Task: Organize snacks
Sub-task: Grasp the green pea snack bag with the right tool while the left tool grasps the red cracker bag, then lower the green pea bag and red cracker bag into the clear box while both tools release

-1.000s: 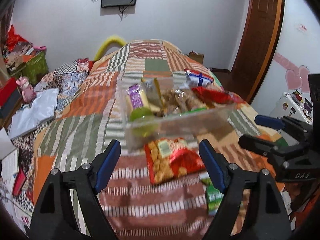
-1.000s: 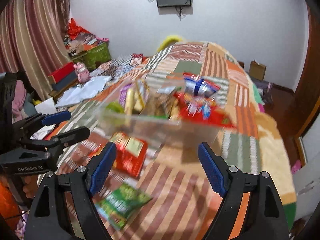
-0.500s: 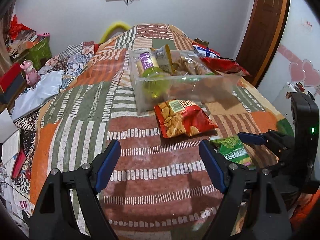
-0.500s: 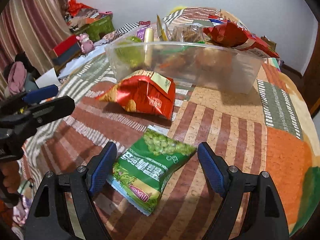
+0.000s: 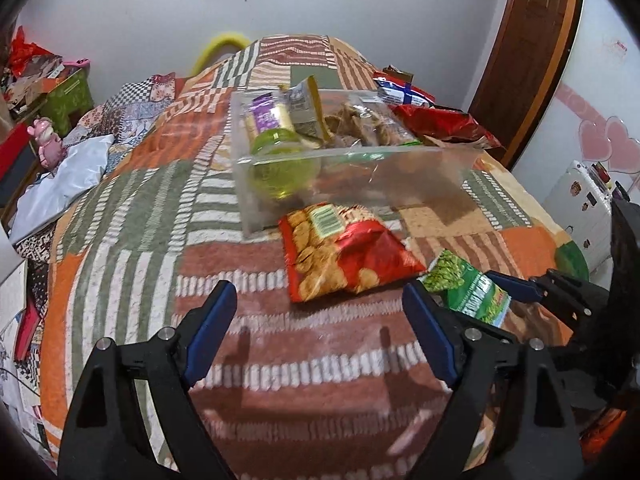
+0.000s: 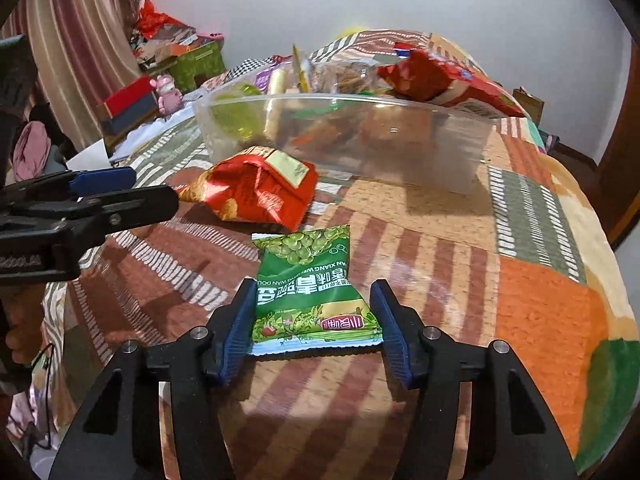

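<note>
A green pea bag (image 6: 308,296) lies on the patchwork quilt between my right gripper's (image 6: 314,328) blue pads. Its jaws are closing, and the pads meet the bag's two side edges. A red cracker bag (image 5: 344,256) lies just beyond, in front of a clear plastic bin (image 5: 400,184) that holds several snacks. My left gripper (image 5: 320,332) hovers over bare quilt short of the red bag. Its jaws are opening with nothing between them. In the right wrist view the left gripper (image 6: 156,188) reaches in from the left.
A large red snack bag (image 6: 440,76) and a blue-white one (image 5: 400,94) rest at the bin's far side. The bed's edge drops off on the right toward a brown door (image 5: 528,48) and a white cabinet (image 5: 580,208). Boxes and a pink toy (image 5: 48,140) crowd the left.
Both grippers sank toward the quilt and came nearer the loose bags. The right gripper's jaws narrowed around the green pea bag. The left jaws stand a little wider.
</note>
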Motion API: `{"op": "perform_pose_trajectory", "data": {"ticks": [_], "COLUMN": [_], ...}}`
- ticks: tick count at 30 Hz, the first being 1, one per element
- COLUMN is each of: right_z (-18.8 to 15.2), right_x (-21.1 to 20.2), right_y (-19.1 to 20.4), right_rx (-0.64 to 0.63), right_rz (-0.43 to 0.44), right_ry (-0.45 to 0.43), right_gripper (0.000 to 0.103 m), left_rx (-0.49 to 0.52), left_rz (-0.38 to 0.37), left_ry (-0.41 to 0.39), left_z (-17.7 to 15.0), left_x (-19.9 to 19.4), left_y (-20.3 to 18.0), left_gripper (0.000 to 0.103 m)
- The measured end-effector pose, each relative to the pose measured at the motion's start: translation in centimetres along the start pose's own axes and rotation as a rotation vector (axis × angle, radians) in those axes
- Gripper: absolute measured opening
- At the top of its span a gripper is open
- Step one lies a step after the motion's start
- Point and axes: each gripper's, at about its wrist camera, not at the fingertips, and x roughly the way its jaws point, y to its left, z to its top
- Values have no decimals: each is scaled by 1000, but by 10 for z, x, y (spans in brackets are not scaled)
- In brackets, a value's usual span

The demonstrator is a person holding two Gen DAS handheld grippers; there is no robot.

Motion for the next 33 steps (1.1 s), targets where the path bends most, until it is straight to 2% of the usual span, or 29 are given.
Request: {"op": "perform_pose_trajectory", "data": {"ticks": [5, 11, 15, 19, 26, 33], "right_z": [-1, 3, 7, 13, 23, 32], "right_x": [-12, -24, -30, -35, -43, -51], "right_y": [-20, -42, -51, -56, -57, -50], "right_rx": [43, 83, 99, 111, 110, 97], "right_rz": [-6, -21, -25, -25, -23, -21], "right_ry": [-28, -63, -86, -108, -136, -163], "right_gripper": [54, 54, 54, 54, 54, 54], "left_rx": [20, 21, -13, -21, -41, -36], "left_rz": [5, 39, 3, 4, -29, -43], "left_ry": [12, 58, 138, 141, 101, 56], "left_z": [16, 33, 37, 36, 29, 23], "left_x": [21, 55, 77, 85, 75, 47], "left_y": [-13, -19, -19, -20, -19, -19], "left_gripper": [91, 91, 91, 91, 70, 64]}}
